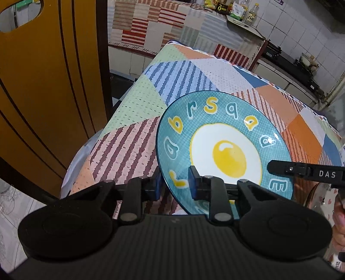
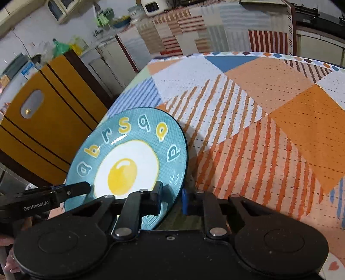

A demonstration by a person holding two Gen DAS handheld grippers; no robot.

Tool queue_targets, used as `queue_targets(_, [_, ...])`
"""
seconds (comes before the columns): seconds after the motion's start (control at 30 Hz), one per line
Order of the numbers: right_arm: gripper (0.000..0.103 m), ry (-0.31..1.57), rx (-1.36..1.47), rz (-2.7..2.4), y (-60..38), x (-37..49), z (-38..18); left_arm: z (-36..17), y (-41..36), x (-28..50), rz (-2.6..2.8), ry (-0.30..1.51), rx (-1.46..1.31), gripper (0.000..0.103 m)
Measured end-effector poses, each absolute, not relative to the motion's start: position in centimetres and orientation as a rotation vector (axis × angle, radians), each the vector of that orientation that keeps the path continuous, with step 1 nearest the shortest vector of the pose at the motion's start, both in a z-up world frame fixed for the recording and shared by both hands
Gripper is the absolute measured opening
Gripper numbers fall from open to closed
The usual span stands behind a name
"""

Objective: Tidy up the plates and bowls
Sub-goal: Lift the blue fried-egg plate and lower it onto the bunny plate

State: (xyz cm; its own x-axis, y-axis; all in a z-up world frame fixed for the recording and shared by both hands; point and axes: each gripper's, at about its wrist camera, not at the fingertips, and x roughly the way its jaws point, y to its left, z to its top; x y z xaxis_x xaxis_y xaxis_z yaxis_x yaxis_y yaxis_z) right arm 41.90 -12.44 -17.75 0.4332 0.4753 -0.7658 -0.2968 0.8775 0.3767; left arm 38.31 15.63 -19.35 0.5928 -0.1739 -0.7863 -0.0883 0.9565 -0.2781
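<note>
A teal plate [image 1: 224, 137] with a fried-egg picture and coloured letters round its rim sits on the patchwork tablecloth. My left gripper [image 1: 174, 185] is shut on its near left rim, one pad above and one below. My right gripper [image 2: 172, 199] is shut on the plate [image 2: 133, 155] at its near right rim. Each view shows the other gripper's finger reaching over the plate: the right one's fingers [image 1: 301, 170] in the left wrist view, the left one's fingers [image 2: 71, 190] in the right wrist view.
The table [image 2: 269, 120] under its orange, blue and white patchwork cloth stretches away to the right. A yellow chair back [image 1: 43, 86] stands close at the table's left edge. Counters with bottles [image 1: 237, 10] and a stove [image 1: 286, 62] line the far wall.
</note>
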Motion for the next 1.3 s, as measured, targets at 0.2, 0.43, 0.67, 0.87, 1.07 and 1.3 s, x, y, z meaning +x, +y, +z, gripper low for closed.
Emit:
queue_targets(0.2, [0.021, 0.983, 0.149, 0.509, -12.1, 41.1, -17.3, -18.3, 15.8, 38.2, -0.044, 0.977, -0.298, 0.023])
queue_targets(0.43, [0.021, 0.932, 0.132, 0.545, -12.6, 39.3, -15.2, -15.1, 15.4, 36.4, -0.077, 0.943, -0.248, 0.024])
queue_targets(0.67, [0.022, 0.871, 0.134, 0.570, -14.4, 35.7, -11.4, -10.9, 14.6, 32.9, -0.157, 0.909, -0.235, 0.024])
queue_targets(0.87, [0.022, 0.820, 0.155, 0.552, -16.8, 31.1, -8.3, -8.0, 12.2, 30.3, -0.205, 0.864, -0.192, 0.024])
queue_targets(1.07, [0.022, 0.792, 0.159, 0.510, -19.5, 27.9, -6.7, -6.8, 9.1, 28.3, -0.257, 0.832, -0.166, 0.024])
queue_targets(1.3, [0.022, 0.804, 0.176, 0.451, -23.2, 24.9, -6.9, -7.7, 5.3, 27.1, -0.329, 0.866, -0.147, 0.024])
